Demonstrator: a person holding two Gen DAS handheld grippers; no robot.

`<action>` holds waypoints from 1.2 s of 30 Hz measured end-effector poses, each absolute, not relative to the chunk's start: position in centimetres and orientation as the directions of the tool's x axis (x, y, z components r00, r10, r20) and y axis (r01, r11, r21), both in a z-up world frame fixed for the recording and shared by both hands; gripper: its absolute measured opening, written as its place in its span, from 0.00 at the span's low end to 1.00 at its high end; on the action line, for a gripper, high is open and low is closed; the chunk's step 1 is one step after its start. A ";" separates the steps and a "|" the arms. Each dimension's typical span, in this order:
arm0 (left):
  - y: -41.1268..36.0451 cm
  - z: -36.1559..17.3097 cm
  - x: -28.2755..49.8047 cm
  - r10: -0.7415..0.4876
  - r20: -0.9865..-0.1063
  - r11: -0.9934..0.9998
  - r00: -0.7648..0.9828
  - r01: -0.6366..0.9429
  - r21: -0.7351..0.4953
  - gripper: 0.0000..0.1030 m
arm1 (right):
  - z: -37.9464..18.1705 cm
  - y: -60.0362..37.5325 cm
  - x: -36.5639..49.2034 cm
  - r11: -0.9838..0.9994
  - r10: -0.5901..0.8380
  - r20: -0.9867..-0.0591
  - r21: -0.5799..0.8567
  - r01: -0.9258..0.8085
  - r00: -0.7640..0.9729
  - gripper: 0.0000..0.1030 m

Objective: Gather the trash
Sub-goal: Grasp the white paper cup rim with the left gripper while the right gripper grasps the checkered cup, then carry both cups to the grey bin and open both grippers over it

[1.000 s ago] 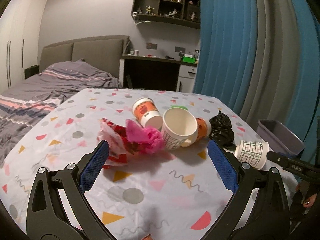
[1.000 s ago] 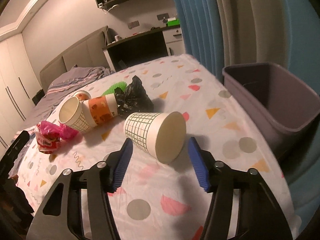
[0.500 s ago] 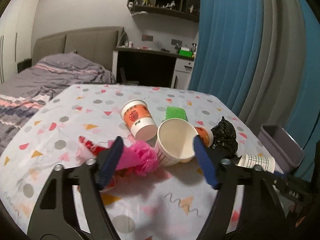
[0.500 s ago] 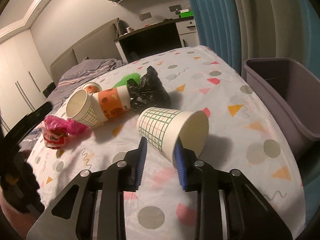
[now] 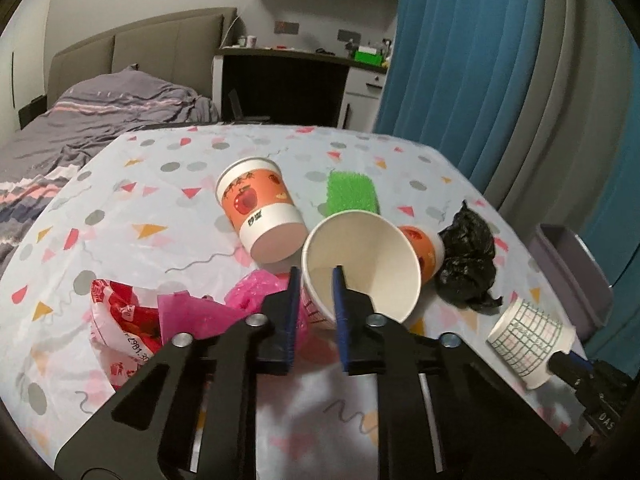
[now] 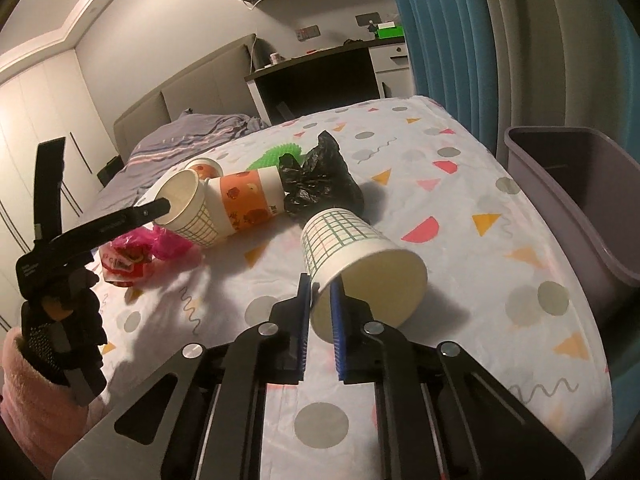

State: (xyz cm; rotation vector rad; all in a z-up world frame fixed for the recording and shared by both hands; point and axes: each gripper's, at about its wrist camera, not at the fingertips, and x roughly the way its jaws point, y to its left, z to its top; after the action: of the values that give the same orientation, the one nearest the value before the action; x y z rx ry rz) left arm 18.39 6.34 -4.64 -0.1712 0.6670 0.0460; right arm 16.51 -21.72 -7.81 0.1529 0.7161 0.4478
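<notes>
My left gripper [image 5: 315, 280] is shut on the rim of a white grid-patterned paper cup [image 5: 362, 264] lying among the trash; it also shows in the right wrist view [image 6: 188, 210]. My right gripper [image 6: 320, 294] is shut on the rim of a second grid-patterned cup [image 6: 362, 264], which shows at the right of the left wrist view [image 5: 530, 340]. Two orange apple-print cups [image 5: 260, 210] [image 6: 246, 200], a black bag [image 5: 468, 260] [image 6: 320, 180], a pink wrapper [image 5: 200, 314], a red-and-white wrapper [image 5: 116, 316] and a green spiky pad [image 5: 352, 194] lie on the patterned tablecloth.
A grey-purple bin [image 6: 580, 196] stands just off the table's right edge, also in the left wrist view [image 5: 572, 264]. Blue curtains hang behind it. A bed [image 5: 100, 120] and a desk [image 5: 288, 80] lie beyond the table's far edge.
Both grippers have closed from open. The left moved forward and shut on the lying grid cup's rim. The right shut on the other grid cup's rim.
</notes>
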 end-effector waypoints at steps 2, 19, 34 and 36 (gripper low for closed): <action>6.3 -4.6 18.4 -0.015 -0.619 0.985 0.786 -0.093 -0.142 0.08 | -7.8 -21.8 16.4 0.896 0.444 -0.599 0.283 -0.342 0.667 0.07; 5.2 -1.5 13.8 -0.026 -0.518 0.987 0.855 -0.059 -0.148 0.02 | -6.3 -22.4 14.4 0.896 0.444 -0.553 0.276 -0.348 0.705 0.03; 1.7 2.3 9.9 -0.086 -0.422 0.989 0.902 0.027 -0.145 0.02 | -3.7 -24.4 11.3 0.901 0.433 -0.485 0.267 -0.343 0.760 0.03; 1.0 2.6 9.8 -0.098 -0.416 0.989 0.904 0.041 -0.143 0.02 | -3.4 -24.9 11.1 0.903 0.428 -0.477 0.265 -0.339 0.768 0.03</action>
State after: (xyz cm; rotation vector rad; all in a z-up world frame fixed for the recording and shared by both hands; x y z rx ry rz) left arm 9.82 0.97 2.60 -0.1322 0.4359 -0.0720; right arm 11.05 -24.93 -3.37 0.1677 0.5565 0.4184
